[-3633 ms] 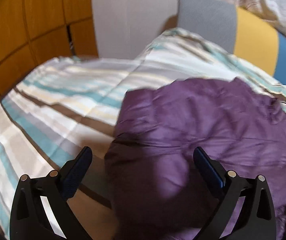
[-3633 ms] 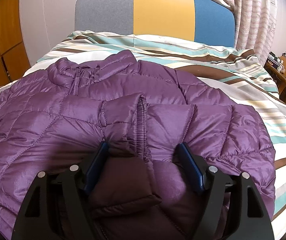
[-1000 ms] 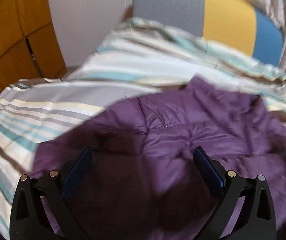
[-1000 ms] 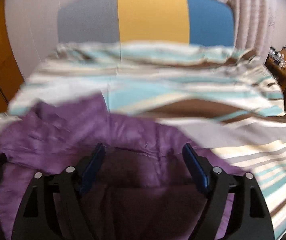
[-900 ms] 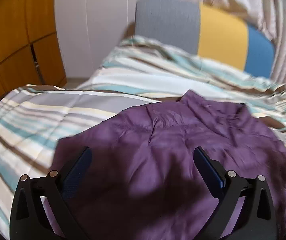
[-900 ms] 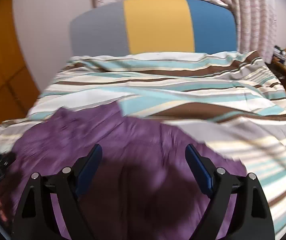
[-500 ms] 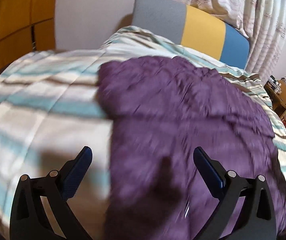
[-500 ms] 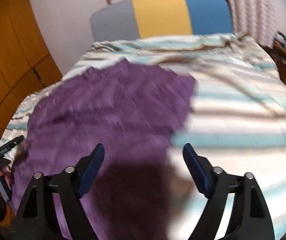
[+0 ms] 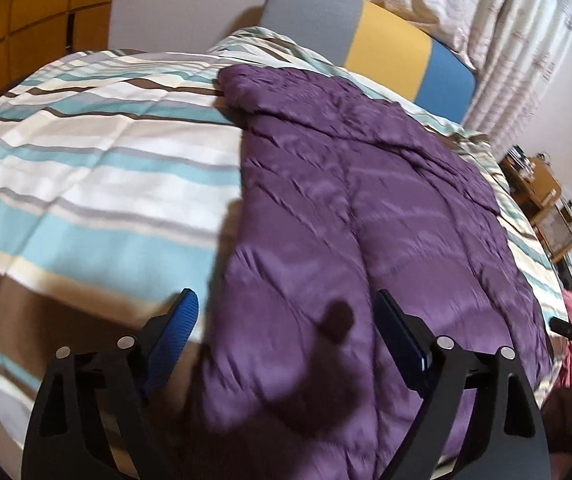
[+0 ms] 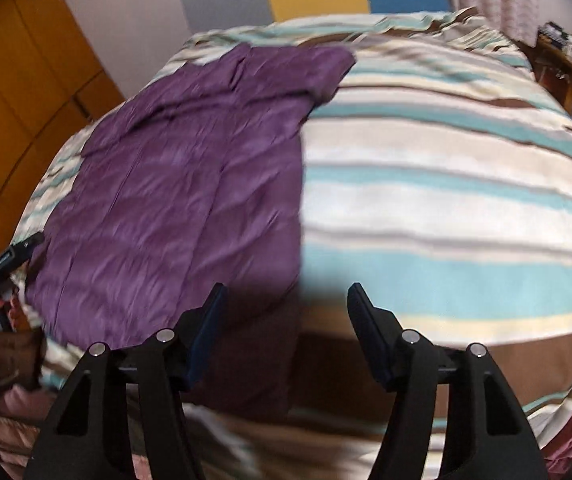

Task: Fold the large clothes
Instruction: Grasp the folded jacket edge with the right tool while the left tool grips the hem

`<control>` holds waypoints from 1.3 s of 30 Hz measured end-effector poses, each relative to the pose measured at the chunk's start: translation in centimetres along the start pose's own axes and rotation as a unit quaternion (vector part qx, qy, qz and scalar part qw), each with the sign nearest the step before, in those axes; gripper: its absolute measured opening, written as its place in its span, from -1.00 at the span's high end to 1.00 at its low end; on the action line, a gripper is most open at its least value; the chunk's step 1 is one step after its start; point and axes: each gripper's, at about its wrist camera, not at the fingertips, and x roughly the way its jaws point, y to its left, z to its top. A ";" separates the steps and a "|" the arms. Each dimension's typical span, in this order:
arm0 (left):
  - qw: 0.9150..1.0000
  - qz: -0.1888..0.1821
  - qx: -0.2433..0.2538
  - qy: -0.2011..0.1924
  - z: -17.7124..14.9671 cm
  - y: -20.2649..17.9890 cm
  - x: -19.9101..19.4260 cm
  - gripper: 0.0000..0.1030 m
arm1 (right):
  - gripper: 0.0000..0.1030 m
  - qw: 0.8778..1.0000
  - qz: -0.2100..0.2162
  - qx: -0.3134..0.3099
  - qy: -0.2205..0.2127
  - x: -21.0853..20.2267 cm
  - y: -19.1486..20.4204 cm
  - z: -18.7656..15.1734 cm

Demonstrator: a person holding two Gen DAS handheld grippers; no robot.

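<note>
While both grippers sit at the near edge of the bed [image 9: 97, 184], the purple jacket [image 9: 366, 208] lies flat on the striped cover, long axis running from the near edge up toward the headboard [image 9: 386, 46]; collar end far, hem end near; it looks already folded narrow, a long strip rather than a spread coat.

Left gripper [image 9: 286, 332] is over the jacket's near left corner; its right finger above the purple fabric, its left finger above bare cover just beside the jacket's left edge; so that edge runs between the jaws. Right gripper [image 10: 286, 320] mirrors this at the near right corner; its left finger over the jacket [image 10: 189, 184], its right finger over the striped cover [image 10: 446, 208].

Each hand is nearest its own hem corner; neither has an advantage.

Jaws: left spread wide, just closed in a little; right about half spread, just been closing; nothing pinched in either, fabric only under the gap, pads clear of it as far as I can see (frames blurred).

My read: next is a pinch on both hem corners, then carry the hem up toward the collar; grab must catch all layers or the fold slips apart.
</note>
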 end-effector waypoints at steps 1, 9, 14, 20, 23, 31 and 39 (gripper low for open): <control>1.000 0.001 0.005 0.001 -0.3 -0.2 -0.2 -0.71 | -0.12 1.000 0.006 -0.002 0.010 0.3 0.3 -0.4; 0.999 0.005 0.017 0.030 -2.9 -0.7 -0.2 -0.45 | 0.44 0.999 0.032 -0.010 0.034 2.4 1.8 -2.0; 0.999 -0.030 0.001 0.039 -2.3 -1.3 -0.7 0.77 | 0.82 0.998 0.061 -0.005 0.012 2.1 1.7 -1.3; 0.999 -0.052 0.009 0.004 -0.2 -2.5 -2.6 0.79 | 0.84 0.995 0.097 0.003 -0.040 0.1 1.8 0.6; 0.997 -0.071 -0.005 -0.012 1.6 -2.4 -3.1 0.79 | 0.86 0.992 0.109 0.011 -0.064 -0.5 1.8 2.2; 0.995 -0.081 -0.022 -0.057 7.7 -2.3 -1.6 0.79 | 1.00 0.985 0.110 0.043 -0.127 0.1 1.0 8.0; 0.995 -0.078 -0.030 -0.044 12.8 -2.6 3.4 0.79 | 1.00 0.979 0.110 0.086 -0.149 2.5 -0.5 13.0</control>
